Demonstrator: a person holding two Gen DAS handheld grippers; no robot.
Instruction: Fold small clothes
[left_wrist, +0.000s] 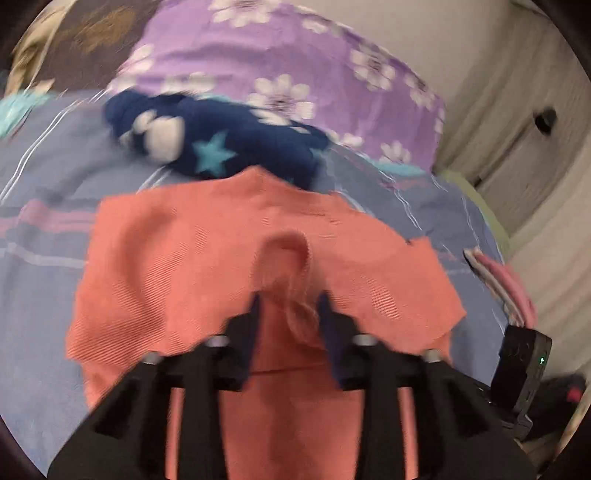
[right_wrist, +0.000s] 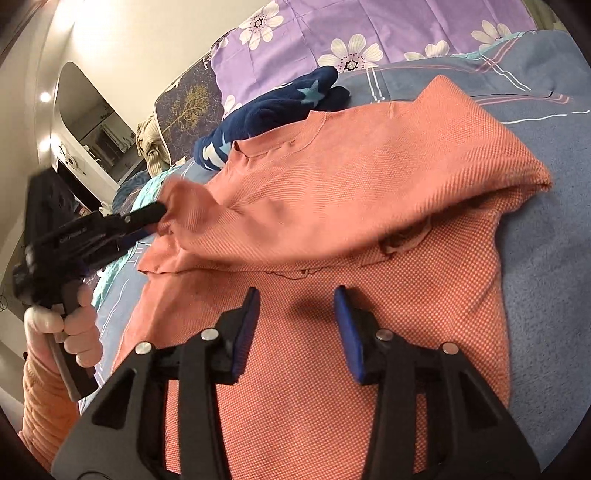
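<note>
A salmon-orange knitted top lies on the blue bed cover, its upper part folded over the lower part. My left gripper has a bunched fold of the top between its fingers and holds it lifted. The right wrist view shows it at the left, pinching the top's left edge. My right gripper is open and empty, hovering just above the lower part of the top. A dark blue garment with teal stars lies crumpled just beyond the top; the right wrist view shows it too.
A purple floral pillow lies at the head of the bed. The blue striped cover surrounds the top. A folded pink striped cloth sits at the bed's right edge. A wall and a mirror stand beyond.
</note>
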